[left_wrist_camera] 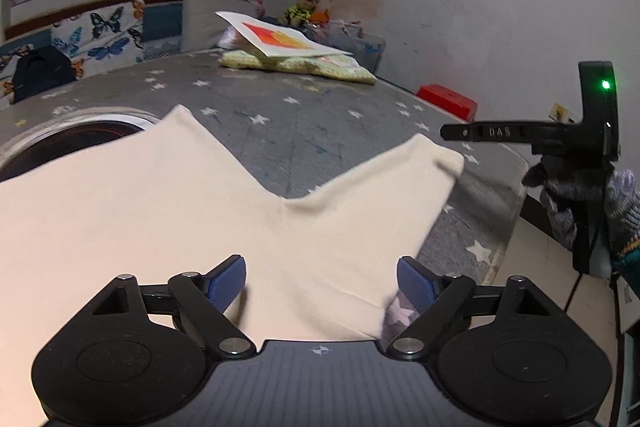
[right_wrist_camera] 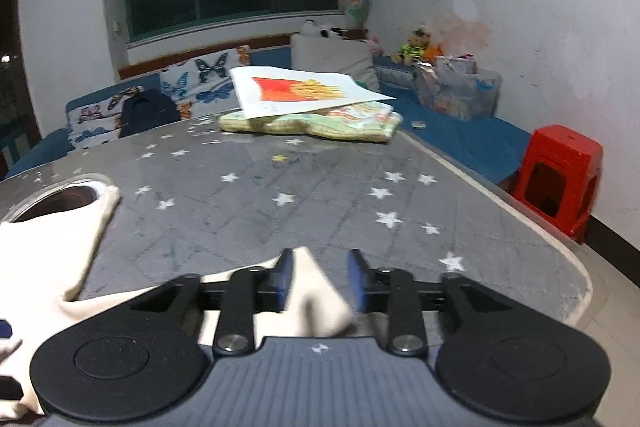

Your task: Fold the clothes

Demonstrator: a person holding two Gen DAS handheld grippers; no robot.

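Observation:
A cream garment lies spread on the grey star-patterned table, its two legs or corners pointing away from me. My left gripper is open, its blue pads wide apart just over the garment's near edge. My right gripper is partly open, with a corner of the cream garment lying between its blue pads, which stand apart from it. The right gripper also shows from the side in the left wrist view, beyond the garment's right corner. The rest of the garment lies to the left.
A folded green-patterned cloth with a white picture board on it lies at the table's far end. A round metal-rimmed hole is in the table at left. A red stool stands right of the table. A sofa with cushions lines the back.

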